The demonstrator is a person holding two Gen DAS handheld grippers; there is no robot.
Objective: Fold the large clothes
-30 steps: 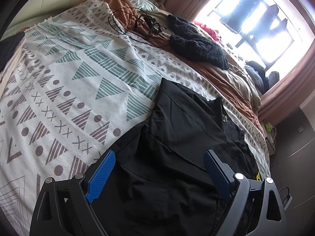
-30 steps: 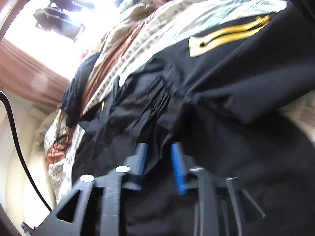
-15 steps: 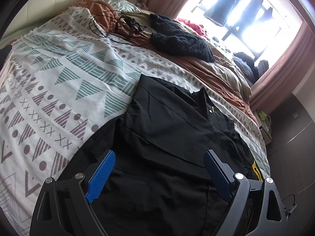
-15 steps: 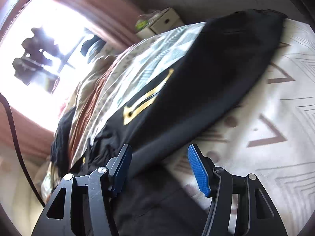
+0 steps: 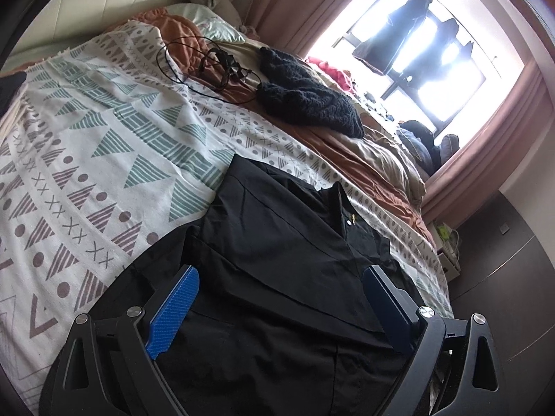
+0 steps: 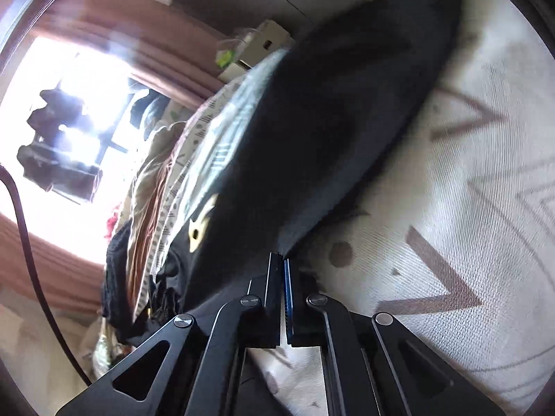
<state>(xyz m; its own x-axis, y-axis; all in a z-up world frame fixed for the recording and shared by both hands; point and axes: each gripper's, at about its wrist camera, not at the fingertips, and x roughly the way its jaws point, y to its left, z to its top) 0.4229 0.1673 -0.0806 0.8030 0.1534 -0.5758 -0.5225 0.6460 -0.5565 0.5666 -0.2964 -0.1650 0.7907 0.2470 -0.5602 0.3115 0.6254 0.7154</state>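
A large black garment (image 5: 277,260) lies spread on the patterned bedspread (image 5: 86,159), its collar toward the window. My left gripper (image 5: 281,298) hovers open above its lower part, blue pads wide apart, holding nothing. In the right wrist view the same black garment (image 6: 329,131) with a yellow mark (image 6: 201,225) stretches away over the bedspread (image 6: 468,242). My right gripper (image 6: 281,260) is shut on the garment's edge near its corner, jaws pressed together with the fabric between them.
A black knitted garment (image 5: 305,100) and tangled black cables (image 5: 211,66) lie at the far side of the bed. Orange and beige bedding (image 5: 364,159) is bunched toward the bright window (image 5: 416,52). A dark wardrobe (image 5: 503,277) stands right of the bed.
My right gripper opened, swung to the garment's edge over the bedspread, and has now closed on it. My left gripper stayed open, shifting slightly over the garment.
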